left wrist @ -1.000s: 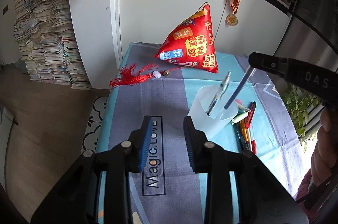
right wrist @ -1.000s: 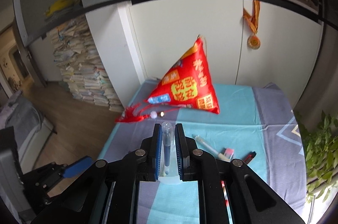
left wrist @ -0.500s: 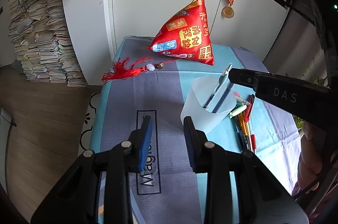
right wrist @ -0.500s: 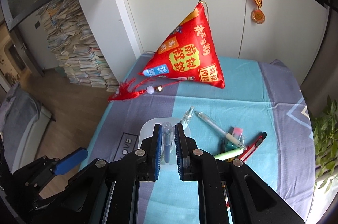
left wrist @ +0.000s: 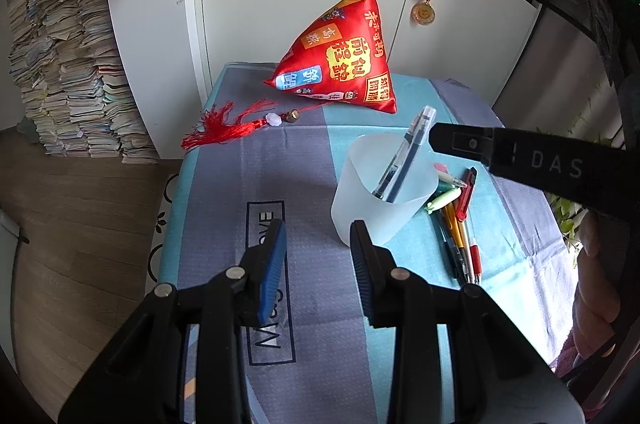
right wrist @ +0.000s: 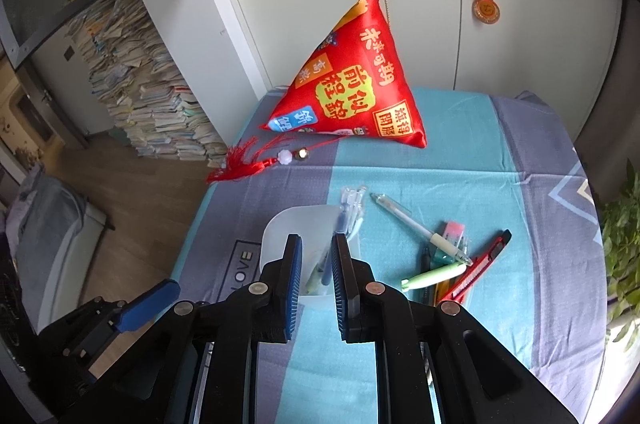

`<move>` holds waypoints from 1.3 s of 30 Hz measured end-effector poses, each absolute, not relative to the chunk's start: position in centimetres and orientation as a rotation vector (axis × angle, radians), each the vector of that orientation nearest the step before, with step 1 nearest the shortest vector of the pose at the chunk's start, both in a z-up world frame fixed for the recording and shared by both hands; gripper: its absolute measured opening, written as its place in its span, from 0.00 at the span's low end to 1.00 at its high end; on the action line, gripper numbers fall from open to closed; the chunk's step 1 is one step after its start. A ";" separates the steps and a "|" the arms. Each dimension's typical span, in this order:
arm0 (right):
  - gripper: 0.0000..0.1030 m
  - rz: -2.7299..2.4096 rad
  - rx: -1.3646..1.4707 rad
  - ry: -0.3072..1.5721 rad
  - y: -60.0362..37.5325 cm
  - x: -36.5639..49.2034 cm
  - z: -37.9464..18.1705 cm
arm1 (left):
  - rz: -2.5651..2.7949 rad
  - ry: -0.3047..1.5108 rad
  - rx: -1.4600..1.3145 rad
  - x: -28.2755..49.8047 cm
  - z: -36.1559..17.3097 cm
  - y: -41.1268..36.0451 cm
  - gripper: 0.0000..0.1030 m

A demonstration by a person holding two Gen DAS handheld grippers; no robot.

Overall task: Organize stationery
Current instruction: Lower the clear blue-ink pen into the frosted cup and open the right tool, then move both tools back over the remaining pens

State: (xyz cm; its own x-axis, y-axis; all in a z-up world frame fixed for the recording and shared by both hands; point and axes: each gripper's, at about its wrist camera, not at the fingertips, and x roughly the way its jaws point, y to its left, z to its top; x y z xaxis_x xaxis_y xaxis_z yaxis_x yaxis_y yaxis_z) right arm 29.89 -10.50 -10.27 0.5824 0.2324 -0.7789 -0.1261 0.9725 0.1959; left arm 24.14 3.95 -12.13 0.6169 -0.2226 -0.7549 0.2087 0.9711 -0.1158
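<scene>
1. Fingers of the right gripper [right wrist: 316,264] are seen parted narrowly over the cup [right wrist: 280,232], having just been opening; nothing is pressed between the pads.
2. Two pens [left wrist: 404,159] are shown leaning inside the cup [left wrist: 376,207], just below and ahead of the right fingertips.
3. Left gripper [left wrist: 318,244] fingers are held apart and empty, the cup just beside the right-hand finger.
4. Loose pens [right wrist: 420,228] are left on the tablecloth [right wrist: 500,191] beside the cup.
</scene>
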 end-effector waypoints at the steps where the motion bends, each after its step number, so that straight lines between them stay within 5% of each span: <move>1: 0.18 0.207 0.127 0.918 -10.7 29.7 -10.0 | -0.250 0.870 -0.016 24.1 -12.1 3.9 0.30; 9: 0.20 0.146 0.096 0.870 -13.2 27.7 -8.8 | -0.283 0.873 0.002 23.7 -12.3 2.5 0.30; 39: 0.20 -0.037 0.246 1.094 -26.1 25.0 -18.3 | -0.476 1.050 0.139 25.0 -19.0 -11.2 0.28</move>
